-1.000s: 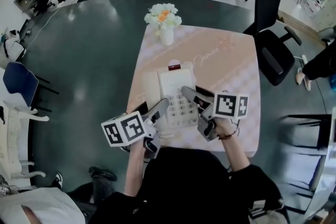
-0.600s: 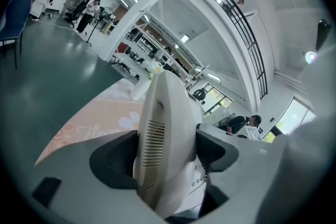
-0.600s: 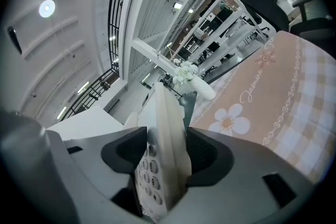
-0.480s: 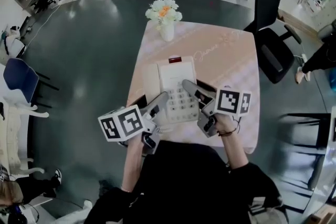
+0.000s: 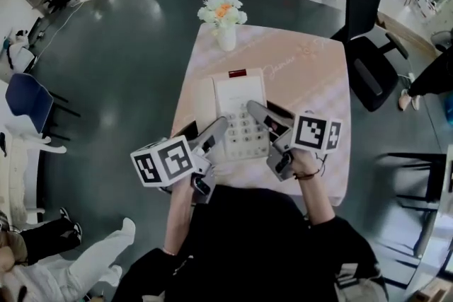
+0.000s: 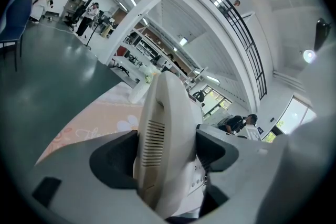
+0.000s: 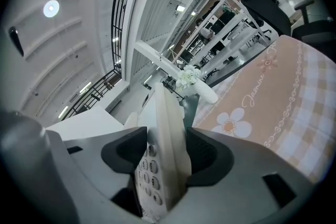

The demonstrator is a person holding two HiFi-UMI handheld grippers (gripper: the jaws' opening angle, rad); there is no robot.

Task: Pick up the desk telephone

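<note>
Head view shows a pink table (image 5: 318,81) on a dark floor. The desk telephone (image 5: 239,102) is over the left, near part of the table, close to the left edge. Its long side runs from the person toward the vase of flowers (image 5: 225,32). Its number keys (image 5: 244,138) are at the end by the person. The right half of the table is bare. The vase is well apart from the phone, at the far edge. The left gripper (image 5: 218,131) squeezes the phone's left side. The right gripper (image 5: 259,111) squeezes its right side by the keys.
</note>
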